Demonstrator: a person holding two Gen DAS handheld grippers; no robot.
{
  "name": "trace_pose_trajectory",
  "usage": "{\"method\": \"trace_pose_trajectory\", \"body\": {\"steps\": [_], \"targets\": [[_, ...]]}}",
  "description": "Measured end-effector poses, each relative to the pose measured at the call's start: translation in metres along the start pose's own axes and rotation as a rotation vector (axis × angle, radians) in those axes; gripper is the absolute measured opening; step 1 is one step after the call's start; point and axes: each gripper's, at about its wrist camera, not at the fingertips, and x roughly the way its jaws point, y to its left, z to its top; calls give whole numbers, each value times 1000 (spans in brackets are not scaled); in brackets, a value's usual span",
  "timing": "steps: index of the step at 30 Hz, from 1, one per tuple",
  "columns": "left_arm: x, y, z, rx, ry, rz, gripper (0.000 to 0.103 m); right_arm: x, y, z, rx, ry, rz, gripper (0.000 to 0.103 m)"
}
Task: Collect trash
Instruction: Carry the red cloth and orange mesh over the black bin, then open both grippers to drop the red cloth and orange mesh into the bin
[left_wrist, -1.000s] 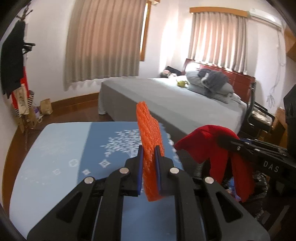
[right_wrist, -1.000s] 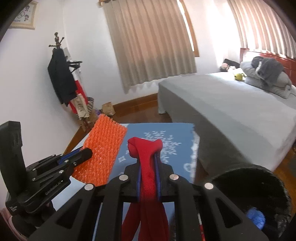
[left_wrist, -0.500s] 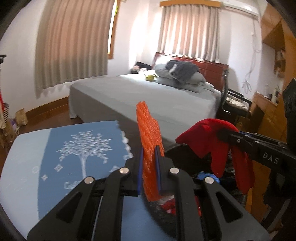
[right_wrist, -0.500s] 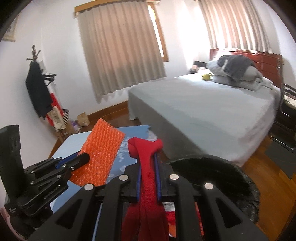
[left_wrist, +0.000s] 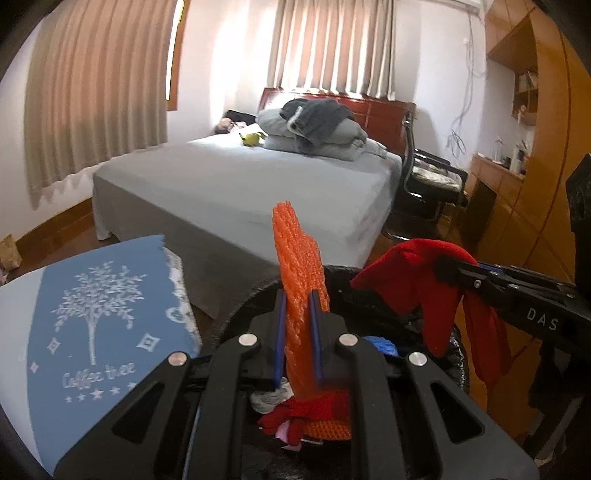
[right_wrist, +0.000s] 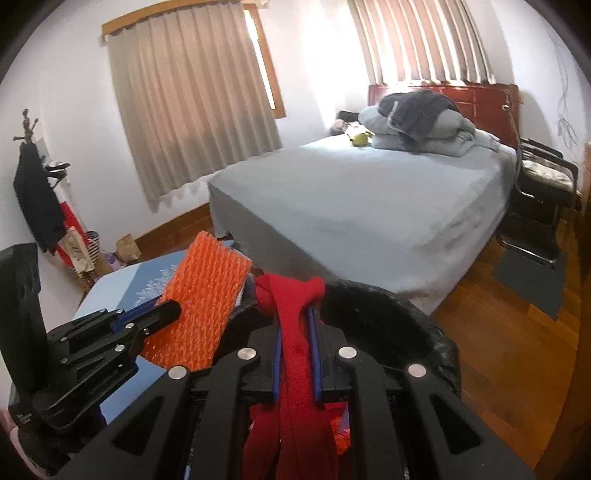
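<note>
Between the fingers of the left gripper stands an orange foam net sleeve, pinched low on its flat body so that most of it rises above the blue pads. The fingers are closed to a narrow slit, just the thickness of the sleeve. It looks featherlight, springy and easily crushed; a grip across its flat faces near one end seems enough, and it will likely drop slowly and could drift when let go. Just to the right, the right gripper is closed on a red cloth, which bunches into a knot above the fingers and hangs in loose folds below them. The cloth looks soft and limp, with no shape of its own, so a pinch on a gathered fold holds it best, and a trailing end might catch on a rim.

Directly beneath both grippers opens a bin lined with a black trash bag; inside it lie more red and orange scraps, something blue and a pale crumpled piece. Both held items hang over the bin mouth, so in my judgement the step is the release. To the left is the surface with a blue tree-print cloth. Beyond it stretches the grey bed, with folded bedding at its head, then the curtains.
</note>
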Motion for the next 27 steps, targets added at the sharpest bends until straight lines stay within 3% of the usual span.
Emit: {"method": "trace_pose_trajectory", "body": {"steps": [10, 15, 18, 22, 24, 27], "targets": [[38, -7, -14, 15, 77, -28, 12, 19, -22, -21, 31, 63, -45, 17], [46, -5, -18, 9, 100, -31, 16, 22, -25, -24, 36, 71, -52, 29], [49, -3, -18, 1, 106, -29, 40, 22, -25, -23, 36, 68, -56, 36], [46, 1, -19, -4, 104, -23, 52, 20, -23, -22, 38, 59, -63, 50], [42, 4, -18, -6, 97, -11, 66, 17, -23, -22, 39, 52, -68, 59], [32, 11, -17, -6, 80, 18, 80, 13, -20, -19, 34, 36, -75, 74]]}}
